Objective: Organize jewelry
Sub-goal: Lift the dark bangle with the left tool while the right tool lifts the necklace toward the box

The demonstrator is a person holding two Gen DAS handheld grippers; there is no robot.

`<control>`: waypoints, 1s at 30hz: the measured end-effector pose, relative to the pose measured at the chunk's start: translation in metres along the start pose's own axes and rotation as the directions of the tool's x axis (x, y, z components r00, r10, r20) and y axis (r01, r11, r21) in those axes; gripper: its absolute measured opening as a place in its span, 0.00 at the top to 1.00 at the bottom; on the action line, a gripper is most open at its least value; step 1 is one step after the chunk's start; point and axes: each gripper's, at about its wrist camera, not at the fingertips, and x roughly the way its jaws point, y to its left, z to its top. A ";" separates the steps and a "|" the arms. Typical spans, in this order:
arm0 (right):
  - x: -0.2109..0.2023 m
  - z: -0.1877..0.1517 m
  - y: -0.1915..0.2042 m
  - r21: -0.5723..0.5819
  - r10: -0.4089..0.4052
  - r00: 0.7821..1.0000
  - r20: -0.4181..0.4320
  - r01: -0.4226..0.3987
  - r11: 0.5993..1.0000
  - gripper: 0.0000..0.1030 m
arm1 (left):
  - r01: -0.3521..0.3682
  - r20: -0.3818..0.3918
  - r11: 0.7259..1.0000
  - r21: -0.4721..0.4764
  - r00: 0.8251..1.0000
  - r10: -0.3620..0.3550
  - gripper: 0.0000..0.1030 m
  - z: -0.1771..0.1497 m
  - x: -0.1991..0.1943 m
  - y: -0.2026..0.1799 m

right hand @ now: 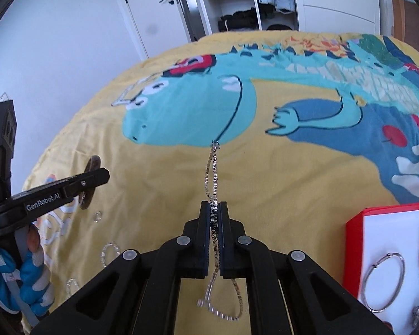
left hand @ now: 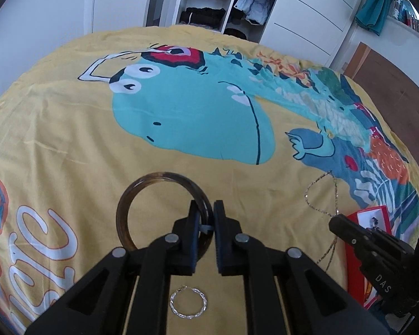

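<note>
My left gripper [left hand: 206, 217] is shut on a dark brown bangle [left hand: 142, 192], holding it by its right rim above the yellow bedspread; it also shows edge-on in the right wrist view [right hand: 90, 184]. My right gripper [right hand: 215, 217] is shut on a silver chain necklace [right hand: 213, 167], which runs forward past the fingertips and hangs in a loop below [right hand: 223, 307]. The chain shows in the left wrist view [left hand: 324, 195]. A red tray with a white inside [right hand: 377, 240] at the right holds a silver bangle [right hand: 384, 282] and other pieces.
A twisted silver hoop earring [left hand: 188, 303] lies on the bedspread under my left gripper. Small silver pieces [right hand: 109, 251] lie on the bed at the left. The bed [left hand: 69, 128] has a blue dinosaur print. An open wardrobe [left hand: 209, 0] stands behind.
</note>
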 end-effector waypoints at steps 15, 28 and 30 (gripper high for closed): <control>-0.160 0.039 0.003 -0.025 -0.021 0.980 0.197 0.026 0.999 0.96 | 0.033 0.149 0.995 0.097 0.988 -0.048 0.92 0.030 -0.137 -0.075; -0.246 0.024 -0.077 0.004 -0.136 0.959 0.248 0.139 0.990 0.96 | 0.148 0.099 0.968 0.201 0.980 -0.171 0.92 0.007 -0.137 -0.198; -0.245 0.018 -0.097 0.027 -0.155 0.958 0.240 0.153 0.988 0.95 | 0.170 0.070 0.960 0.224 0.979 -0.190 0.92 -0.002 -0.123 -0.222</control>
